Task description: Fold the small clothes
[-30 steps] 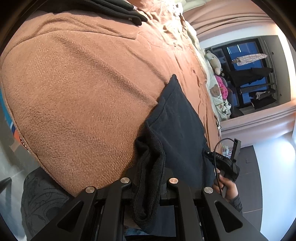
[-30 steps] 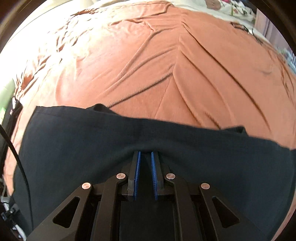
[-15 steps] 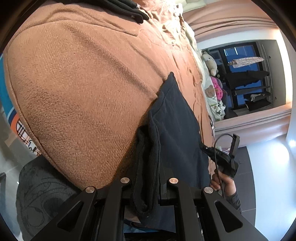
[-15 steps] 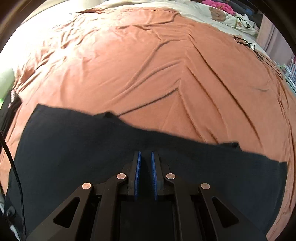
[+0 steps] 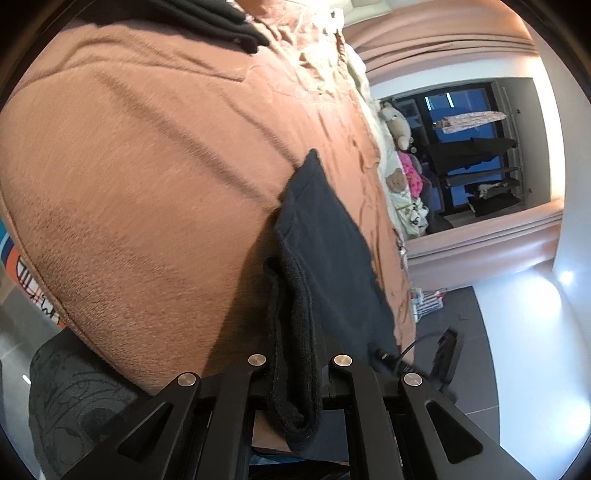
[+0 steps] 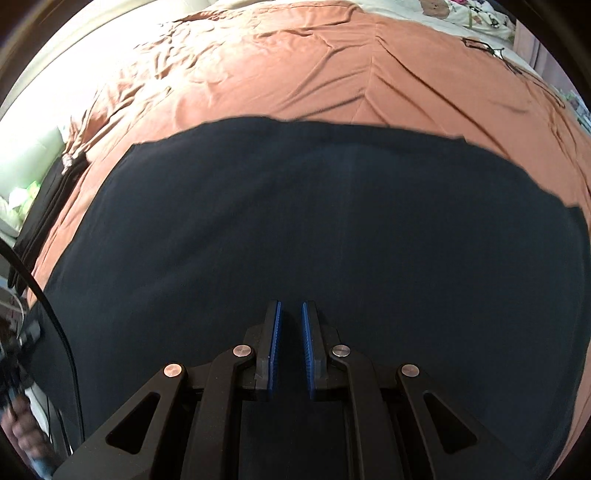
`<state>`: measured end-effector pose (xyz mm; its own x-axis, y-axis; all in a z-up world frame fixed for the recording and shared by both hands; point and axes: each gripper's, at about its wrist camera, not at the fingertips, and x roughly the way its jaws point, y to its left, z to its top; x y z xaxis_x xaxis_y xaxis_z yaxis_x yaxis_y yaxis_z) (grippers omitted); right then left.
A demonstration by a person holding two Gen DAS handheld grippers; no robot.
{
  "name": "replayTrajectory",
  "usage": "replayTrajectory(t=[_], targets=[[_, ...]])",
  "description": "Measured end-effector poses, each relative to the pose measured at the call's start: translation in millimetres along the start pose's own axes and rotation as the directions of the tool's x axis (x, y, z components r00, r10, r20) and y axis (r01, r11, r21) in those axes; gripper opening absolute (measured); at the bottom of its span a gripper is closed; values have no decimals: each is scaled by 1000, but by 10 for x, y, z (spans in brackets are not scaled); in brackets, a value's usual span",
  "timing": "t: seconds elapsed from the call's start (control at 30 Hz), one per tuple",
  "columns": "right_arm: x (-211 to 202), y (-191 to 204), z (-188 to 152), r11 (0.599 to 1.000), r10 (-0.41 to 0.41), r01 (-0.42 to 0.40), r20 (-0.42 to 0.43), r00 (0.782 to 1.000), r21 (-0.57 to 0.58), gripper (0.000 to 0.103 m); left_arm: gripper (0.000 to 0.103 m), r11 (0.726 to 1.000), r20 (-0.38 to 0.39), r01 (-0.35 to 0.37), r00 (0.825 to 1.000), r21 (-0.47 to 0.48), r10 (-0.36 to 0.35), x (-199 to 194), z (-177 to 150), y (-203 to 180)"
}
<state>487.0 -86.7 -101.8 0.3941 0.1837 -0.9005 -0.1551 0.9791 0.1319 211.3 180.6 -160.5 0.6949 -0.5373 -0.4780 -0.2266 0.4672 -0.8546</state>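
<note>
Left gripper (image 5: 295,369) clamped on dark garment (image 5: 325,258) edge, right gripper (image 6: 291,325) nearly closed w/ nothing between pads, over same garment.

Open orange bedspread (image 6: 295,62) beyond the dark garment (image 6: 314,229); folded black pile (image 5: 221,18) at its far corner.

Ahead of your right claw (image 6: 291,350) the garment (image 6: 314,229) lies spread on the bedspread (image 6: 295,74); folded clothes (image 6: 44,210) sit far left.
</note>
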Motion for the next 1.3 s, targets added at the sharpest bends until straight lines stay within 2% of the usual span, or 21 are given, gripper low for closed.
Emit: replayTrajectory(t=[0.5, 0.53, 0.6, 0.9, 1.07, 1.3], targets=[[-450, 108, -774, 993, 102, -103, 24, 995, 60, 7, 6, 987, -29, 101, 995, 125, -98, -66, 144, -582], [-470, 112, -809, 992, 60, -62, 18, 998, 106, 7, 6, 985, -33, 107, 994, 135, -103, -68, 149, -639], [-515, 128, -893, 992, 75, -77, 23, 997, 98, 7, 6, 982, -37, 114, 993, 149, -110, -61, 167, -720], [-638, 62, -1275, 986, 141, -143, 29, 990, 90, 7, 6, 956, -63, 149, 989, 253, -137, -11, 88, -1276], [-684, -19, -1348, 978, 184, -186, 24, 983, 90, 7, 6, 938, -89, 168, 985, 303, -148, 67, 7, -1623], [-1136, -333, -1497, 973, 176, -194, 140, 974, 127, 8, 6, 904, -139, 198, 978, 380, -156, 248, -175, -2128]])
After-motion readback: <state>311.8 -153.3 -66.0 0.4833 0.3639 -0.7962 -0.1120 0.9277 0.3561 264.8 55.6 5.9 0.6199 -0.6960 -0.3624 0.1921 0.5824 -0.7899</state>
